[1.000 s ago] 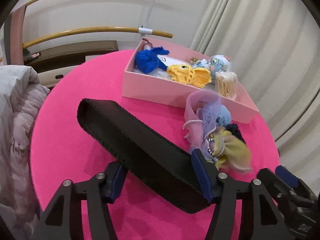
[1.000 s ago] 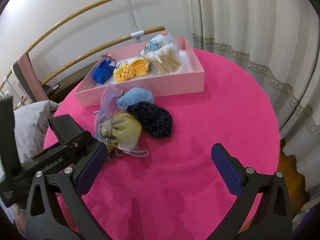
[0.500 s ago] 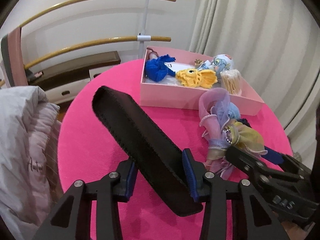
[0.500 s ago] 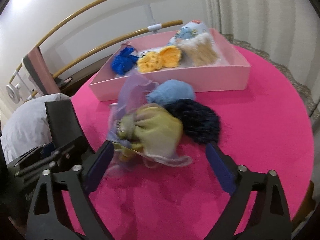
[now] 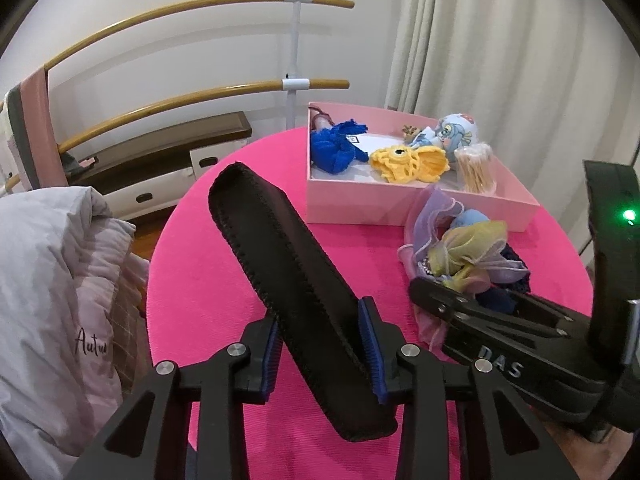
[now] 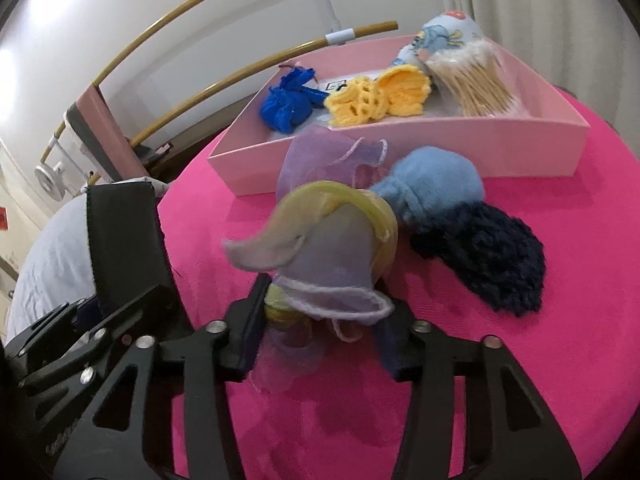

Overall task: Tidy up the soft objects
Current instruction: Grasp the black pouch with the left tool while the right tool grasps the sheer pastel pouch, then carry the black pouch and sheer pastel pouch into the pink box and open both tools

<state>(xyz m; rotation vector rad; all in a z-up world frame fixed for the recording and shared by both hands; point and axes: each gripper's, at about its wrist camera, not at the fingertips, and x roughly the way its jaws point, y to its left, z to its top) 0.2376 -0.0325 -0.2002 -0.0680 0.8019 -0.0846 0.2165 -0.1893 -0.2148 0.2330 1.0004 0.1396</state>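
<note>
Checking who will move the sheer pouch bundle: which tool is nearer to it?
Right. The right tool is closed on the sheer pouch bundle, while the left tool sits apart to its left, clamping the black case.

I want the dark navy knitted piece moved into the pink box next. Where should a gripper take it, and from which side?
Grip the navy knitted piece across its rounded outer end, coming from the open table side on the right. It lies flat and loose there; its other end abuts the light blue pouch.
</note>
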